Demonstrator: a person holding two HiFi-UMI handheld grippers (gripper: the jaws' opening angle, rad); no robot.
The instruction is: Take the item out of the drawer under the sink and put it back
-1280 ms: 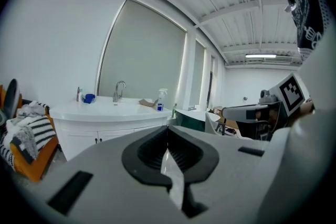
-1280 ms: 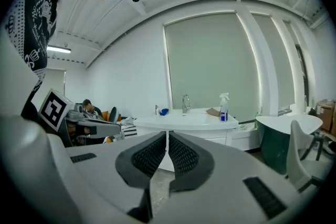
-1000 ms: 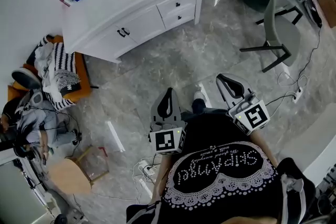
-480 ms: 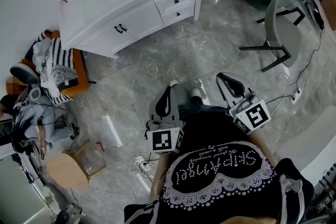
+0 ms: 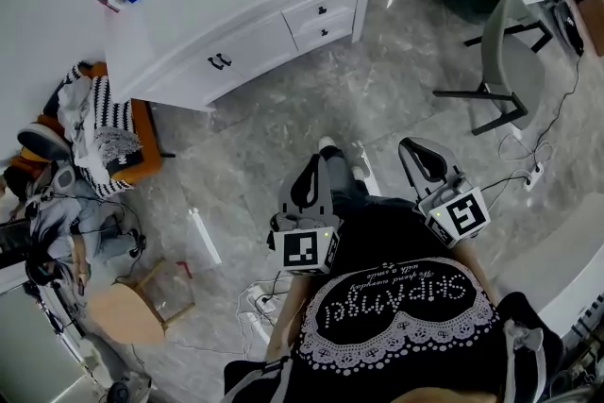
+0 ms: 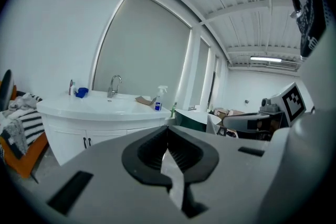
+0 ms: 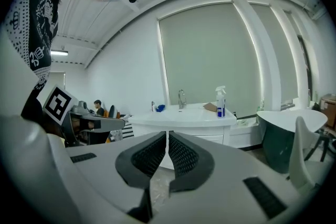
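Vanity drawers look shut from overhead; only the gripper views show left gripper and right gripper fingers together.

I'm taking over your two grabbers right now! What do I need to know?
Left gripper: shut, empty.
Right gripper: shut, empty.
Sink cabinet: some way ahead across the floor. Its drawers are closed, so the item is not in sight.
Done: nothing yet.
Left: walk over, open the drawer, take the item out, put it back.
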